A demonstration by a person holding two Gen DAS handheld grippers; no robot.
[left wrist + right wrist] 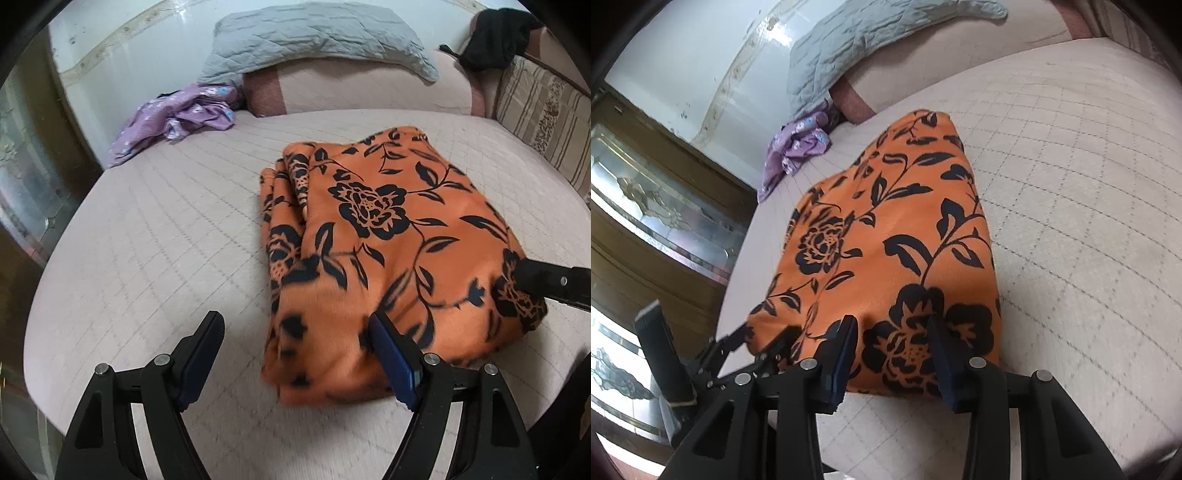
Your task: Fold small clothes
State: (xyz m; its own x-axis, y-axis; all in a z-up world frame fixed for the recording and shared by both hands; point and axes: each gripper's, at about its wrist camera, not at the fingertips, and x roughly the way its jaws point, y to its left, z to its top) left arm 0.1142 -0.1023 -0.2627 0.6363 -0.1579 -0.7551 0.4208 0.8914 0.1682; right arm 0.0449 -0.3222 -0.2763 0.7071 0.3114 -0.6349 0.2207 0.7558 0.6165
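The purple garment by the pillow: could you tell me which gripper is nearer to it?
Left. The left gripper sits at the orange cloth's side facing the purple garment; the right gripper is at the opposite corner.

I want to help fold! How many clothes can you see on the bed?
3. The folded orange flowered cloth lies in the middle, the crumpled purple garment sits at the far left by the pillow, and a black garment hangs far right. More may be hidden.

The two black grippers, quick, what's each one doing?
Left gripper: open, holding nothing.
Right gripper: gripping the near edge of the folded orange cloth with black flowers.
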